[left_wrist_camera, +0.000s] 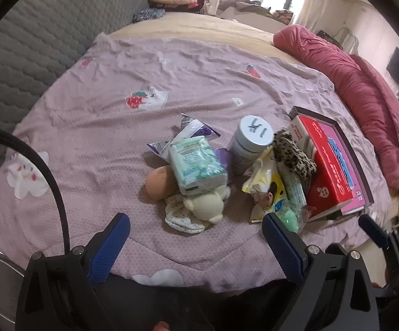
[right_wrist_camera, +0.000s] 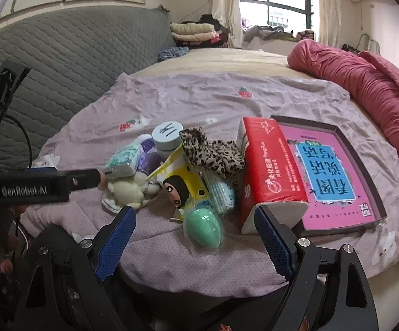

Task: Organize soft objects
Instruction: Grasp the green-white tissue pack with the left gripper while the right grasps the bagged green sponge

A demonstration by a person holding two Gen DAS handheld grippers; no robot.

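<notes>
A pile of small things lies on the lilac blanket (left_wrist_camera: pixel 94 127). A cream plush bear (left_wrist_camera: pixel 205 207) lies under a pale green tissue pack (left_wrist_camera: pixel 196 165), beside a peach sponge egg (left_wrist_camera: pixel 159 182). A leopard-print cloth (left_wrist_camera: pixel 293 154) drapes over a yellow wipes pack (left_wrist_camera: pixel 268 190). A mint sponge egg (right_wrist_camera: pixel 203 227) lies nearest the right gripper. My left gripper (left_wrist_camera: pixel 196 237) is open and empty just short of the bear. My right gripper (right_wrist_camera: pixel 195 229) is open and empty, its fingertips flanking the mint egg. The left gripper's body (right_wrist_camera: pixel 42 186) shows in the right wrist view.
A red tissue box (right_wrist_camera: pixel 268 171) leans on a shallow tray (right_wrist_camera: pixel 365 165) holding a pink and blue book. A round-lidded jar (left_wrist_camera: pixel 250 143) stands in the pile. A rolled pink quilt (left_wrist_camera: pixel 365 102) lies along the right. A grey padded headboard (right_wrist_camera: pixel 69 55) is at the left.
</notes>
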